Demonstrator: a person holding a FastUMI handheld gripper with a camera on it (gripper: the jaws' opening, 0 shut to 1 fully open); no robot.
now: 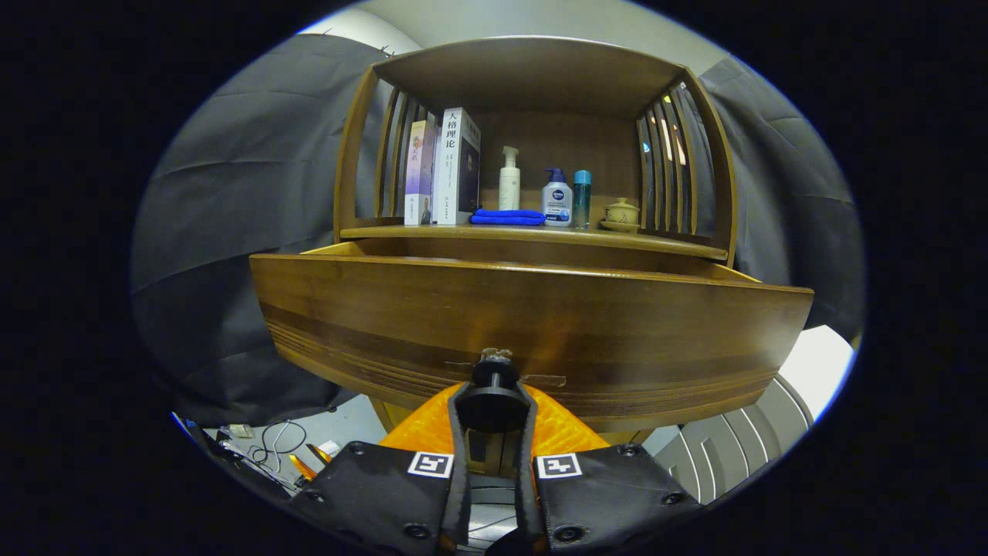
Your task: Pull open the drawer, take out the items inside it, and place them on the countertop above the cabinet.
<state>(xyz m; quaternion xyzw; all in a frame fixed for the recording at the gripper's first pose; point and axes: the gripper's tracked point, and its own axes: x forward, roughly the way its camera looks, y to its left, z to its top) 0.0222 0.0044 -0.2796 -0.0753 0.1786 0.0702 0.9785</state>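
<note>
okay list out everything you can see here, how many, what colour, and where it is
drawer: one, brown wood, pulled out below the countertop
drawer knob: one, black, on the drawer front
countertop: one, brown, above the drawer
books: two standing, at the countertop's far end from the teacup
cloth: one, blue, folded beside the books
pump bottles: two, white, behind and beside the cloth
blue-capped bottle: one
lidded teacup: one, beige, on a saucer
gripper: one, black fingers closed on the knob

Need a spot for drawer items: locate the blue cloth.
Gripper view: the blue cloth lies on the countertop, between the books and the pump bottle.
</note>
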